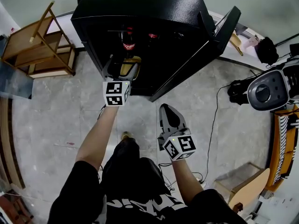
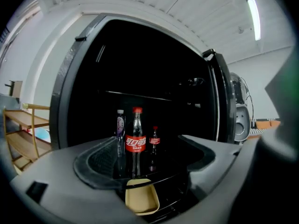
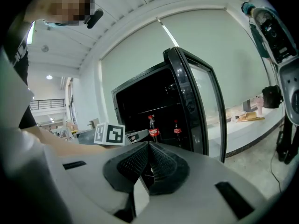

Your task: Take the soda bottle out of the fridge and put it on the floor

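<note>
Soda bottle (image 2: 135, 141): upright on shelf inside fridge (image 1: 149, 8). Red cap, red label, dark liquid. Not gripped, not touched.

Floor (image 1: 224, 125): grey stone tile. Thin black cable (image 1: 212, 120) trails across it at R of head view.

Fridge: black box standing on floor, interior dark. Door (image 1: 223, 24) swung wide open toward R of head view.

Wooden rack (image 1: 39, 45): L of fridge, well apart from it.

Grey-white machine (image 1: 266, 91): far R edge of head view, can't tell what it is.

L gripper (image 1: 122, 65): arm stretched fwd, tips at fridge mouth. Jaws spread wide, pads pressing on nothing. In left gripper view the soda bottle lines up in the gap betw jaws but sits farther back; both pads clear of it.

R gripper (image 1: 169, 110): held back over floor, near person's knee, well short of fridge. Jaws closed together, ribbed pads meeting, nothing betw them.

Small items, same shelf:
- purple-label bottle (image 2: 120, 125), white cap, just L of soda bottle
- smaller red-cap bottle (image 2: 154, 141), to R of it & farther back

Tan tray (image 2: 141, 197): lower down at fridge front, under front edge of the bottle shelf.
</note>
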Action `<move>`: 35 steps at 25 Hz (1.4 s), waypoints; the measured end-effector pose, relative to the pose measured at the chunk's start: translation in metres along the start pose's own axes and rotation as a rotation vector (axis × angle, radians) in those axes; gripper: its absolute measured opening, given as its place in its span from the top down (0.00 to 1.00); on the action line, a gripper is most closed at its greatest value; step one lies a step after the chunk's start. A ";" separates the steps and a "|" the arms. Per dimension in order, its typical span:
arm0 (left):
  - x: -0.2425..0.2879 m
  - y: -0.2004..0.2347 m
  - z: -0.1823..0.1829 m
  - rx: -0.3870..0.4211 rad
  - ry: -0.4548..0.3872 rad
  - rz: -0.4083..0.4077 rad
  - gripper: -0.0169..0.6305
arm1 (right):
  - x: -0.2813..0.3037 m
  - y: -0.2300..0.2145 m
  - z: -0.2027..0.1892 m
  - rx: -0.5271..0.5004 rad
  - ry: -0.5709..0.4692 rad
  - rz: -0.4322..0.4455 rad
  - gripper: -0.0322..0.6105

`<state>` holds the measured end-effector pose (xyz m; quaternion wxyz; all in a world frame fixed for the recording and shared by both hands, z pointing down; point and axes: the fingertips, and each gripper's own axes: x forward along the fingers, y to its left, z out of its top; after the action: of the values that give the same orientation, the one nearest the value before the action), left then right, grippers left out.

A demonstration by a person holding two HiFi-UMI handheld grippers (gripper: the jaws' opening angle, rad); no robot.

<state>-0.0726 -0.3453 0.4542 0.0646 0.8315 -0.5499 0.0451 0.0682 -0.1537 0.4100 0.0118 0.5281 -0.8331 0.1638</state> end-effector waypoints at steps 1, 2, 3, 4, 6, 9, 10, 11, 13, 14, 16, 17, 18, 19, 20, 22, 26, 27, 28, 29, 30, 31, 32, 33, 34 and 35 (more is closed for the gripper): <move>0.010 0.004 -0.004 0.003 0.007 0.003 0.36 | 0.002 -0.002 -0.001 0.002 0.003 -0.003 0.91; 0.021 0.007 -0.008 0.005 0.014 0.008 0.36 | 0.003 -0.003 -0.001 0.003 0.006 -0.006 0.91; 0.032 0.011 -0.012 0.007 0.021 0.013 0.36 | 0.005 -0.005 -0.002 0.005 0.009 -0.008 0.91; 0.042 0.014 -0.015 0.009 0.026 0.017 0.36 | 0.007 -0.007 -0.003 0.007 0.013 -0.011 0.91; 0.062 0.019 -0.021 0.010 0.035 0.024 0.36 | 0.009 -0.013 -0.006 0.008 0.023 -0.020 0.91; 0.087 0.027 -0.032 -0.007 0.057 0.043 0.36 | 0.012 -0.021 -0.014 0.012 0.042 -0.039 0.91; 0.093 0.029 -0.035 -0.010 0.060 0.048 0.36 | 0.013 -0.022 -0.016 0.013 0.047 -0.045 0.91; 0.100 0.031 -0.037 -0.008 0.061 0.050 0.36 | 0.014 -0.024 -0.017 0.014 0.051 -0.049 0.91; 0.111 0.033 -0.038 0.004 0.061 0.051 0.36 | 0.015 -0.028 -0.019 0.013 0.056 -0.054 0.91; 0.116 0.033 -0.038 0.009 0.065 0.053 0.36 | 0.015 -0.030 -0.020 0.014 0.059 -0.056 0.91; 0.126 0.034 -0.038 0.007 0.078 0.059 0.36 | 0.014 -0.034 -0.021 0.017 0.065 -0.062 0.91; 0.129 0.034 -0.038 0.005 0.080 0.060 0.36 | 0.013 -0.036 -0.022 0.018 0.069 -0.065 0.91; 0.132 0.035 -0.038 0.005 0.079 0.061 0.36 | 0.011 -0.038 -0.023 0.019 0.072 -0.069 0.91; 0.134 0.036 -0.037 0.006 0.077 0.062 0.37 | 0.010 -0.039 -0.024 0.019 0.075 -0.073 0.91; 0.135 0.037 -0.036 0.005 0.075 0.065 0.38 | 0.009 -0.041 -0.025 0.019 0.078 -0.077 0.91; 0.137 0.041 -0.035 0.002 0.073 0.077 0.45 | 0.006 -0.045 -0.026 0.025 0.080 -0.086 0.91; 0.136 0.042 -0.034 0.014 0.071 0.082 0.49 | 0.005 -0.049 -0.027 0.038 0.078 -0.094 0.91; 0.135 0.041 -0.034 0.022 0.072 0.079 0.49 | 0.005 -0.049 -0.028 0.037 0.077 -0.093 0.91; 0.134 0.040 -0.035 0.034 0.078 0.076 0.49 | 0.005 -0.049 -0.028 0.036 0.075 -0.093 0.91; 0.132 0.038 -0.035 0.050 0.086 0.072 0.49 | 0.005 -0.049 -0.029 0.036 0.074 -0.095 0.91; 0.129 0.036 -0.037 0.065 0.096 0.067 0.49 | 0.004 -0.050 -0.029 0.038 0.073 -0.099 0.91; 0.126 0.033 -0.038 0.073 0.104 0.062 0.50 | 0.002 -0.050 -0.030 0.041 0.073 -0.102 0.91; 0.121 0.031 -0.038 0.071 0.109 0.056 0.50 | 0.000 -0.051 -0.032 0.043 0.075 -0.104 0.91; 0.116 0.030 -0.038 0.062 0.109 0.052 0.50 | -0.001 -0.050 -0.032 0.044 0.078 -0.103 0.91; 0.110 0.028 -0.037 0.052 0.107 0.048 0.50 | -0.002 -0.050 -0.033 0.043 0.082 -0.100 0.91; 0.104 0.027 -0.035 0.046 0.104 0.044 0.50 | -0.003 -0.049 -0.033 0.042 0.085 -0.098 0.91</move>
<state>-0.0566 -0.4446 0.5055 0.0730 0.8171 -0.5626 0.1024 0.1081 -0.1606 0.4536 0.0441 0.5611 -0.8014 0.2025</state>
